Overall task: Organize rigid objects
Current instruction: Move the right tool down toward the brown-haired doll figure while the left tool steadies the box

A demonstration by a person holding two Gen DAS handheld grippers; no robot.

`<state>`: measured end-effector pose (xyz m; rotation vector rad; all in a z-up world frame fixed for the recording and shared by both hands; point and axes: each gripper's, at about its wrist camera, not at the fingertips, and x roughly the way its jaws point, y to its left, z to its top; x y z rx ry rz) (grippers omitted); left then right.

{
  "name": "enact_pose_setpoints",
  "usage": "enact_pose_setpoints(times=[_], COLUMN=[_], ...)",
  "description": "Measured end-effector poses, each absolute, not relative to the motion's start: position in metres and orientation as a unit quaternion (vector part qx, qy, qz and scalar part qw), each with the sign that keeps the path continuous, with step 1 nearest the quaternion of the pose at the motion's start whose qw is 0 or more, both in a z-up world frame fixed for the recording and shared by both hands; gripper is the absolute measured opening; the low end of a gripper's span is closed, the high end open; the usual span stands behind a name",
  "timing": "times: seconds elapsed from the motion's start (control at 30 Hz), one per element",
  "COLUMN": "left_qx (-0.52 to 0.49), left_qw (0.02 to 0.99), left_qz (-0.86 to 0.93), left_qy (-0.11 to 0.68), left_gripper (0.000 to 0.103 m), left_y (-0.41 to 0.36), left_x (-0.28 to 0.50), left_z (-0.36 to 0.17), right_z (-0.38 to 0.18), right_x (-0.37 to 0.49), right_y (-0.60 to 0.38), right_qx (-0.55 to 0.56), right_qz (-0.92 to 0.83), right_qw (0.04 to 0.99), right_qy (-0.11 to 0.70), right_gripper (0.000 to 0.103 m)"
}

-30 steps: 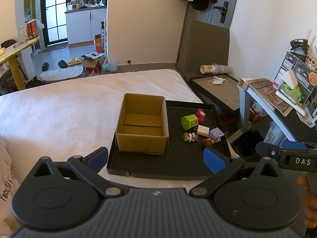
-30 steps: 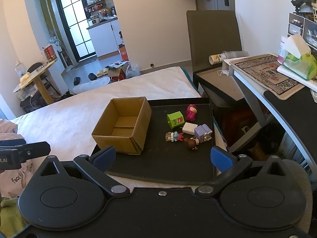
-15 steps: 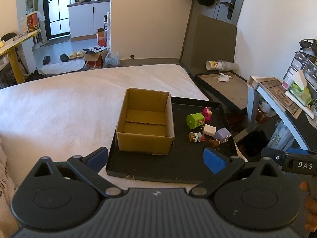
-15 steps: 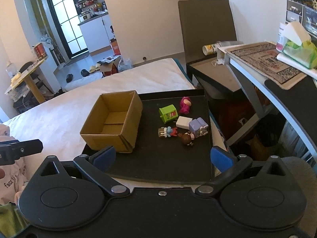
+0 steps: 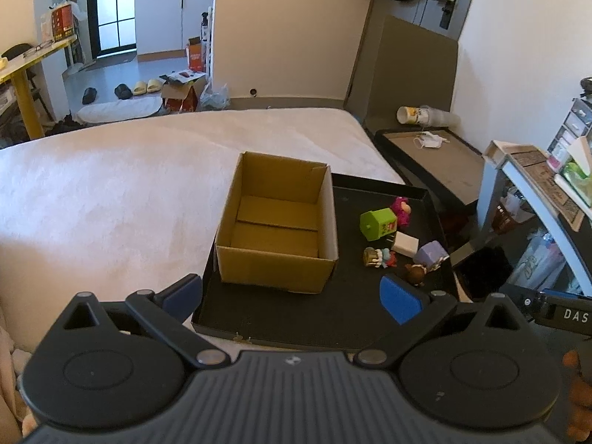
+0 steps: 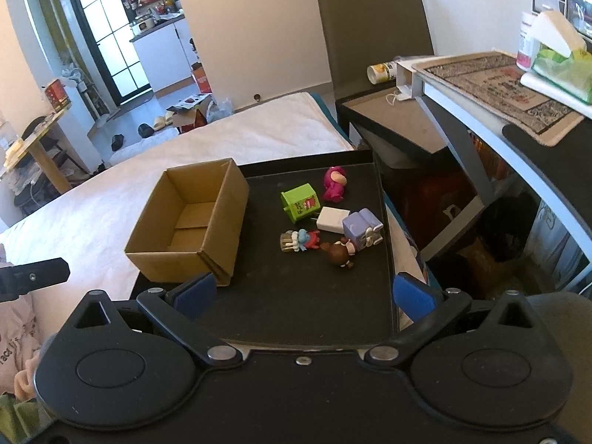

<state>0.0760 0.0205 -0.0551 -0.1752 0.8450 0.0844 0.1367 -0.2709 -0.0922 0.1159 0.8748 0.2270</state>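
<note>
On the black shallow tray [image 6: 318, 307] we see an open brown cardboard box [image 6: 192, 222] at left and small plastic toys beside it: a green cube [image 6: 300, 203], a pink figure [image 6: 335, 184], a lilac block [image 6: 360, 227]. Our left gripper [image 5: 292, 298] and right gripper [image 6: 303, 296] hover before the tray's near edge, fingers spread apart, holding nothing.

We are holding left black two-finger gripper [image 5: 290, 299] with blue-padded jaws spread wide, empty; right black two-finger gripper [image 6: 303, 296] likewise spread, gripping nothing.
</note>
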Motion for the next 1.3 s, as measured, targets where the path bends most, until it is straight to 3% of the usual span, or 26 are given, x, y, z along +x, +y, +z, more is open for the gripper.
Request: enact_pose_setpoints(times=[1.03, 1.13, 1.3], left_qx=[-0.123, -0.123, -0.139], left_qw=[0.874, 0.873, 0.869], left_qz=[0.078, 0.085, 0.103], left_qy=[0.464, 0.464, 0.464], left_gripper=[0.099, 0.098, 0.088], left_y=[0.051, 0.054, 0.066], left_x=[0.154, 0.161, 0.175], left_z=[-0.108, -0.113, -0.123], right_z=[-0.140, -0.149, -0.163], right_x=[0.201, 0.208, 0.222], right_y=[-0.285, -0.285, -0.287], right_qx=[0.100, 0.101, 0.118], right_qz=[0.085, 0.084, 0.081], right_qw=[0.877, 0.874, 0.864], right_qy=[0.463, 0.467, 0.482], right_gripper=[0.103, 0.100, 0.085])
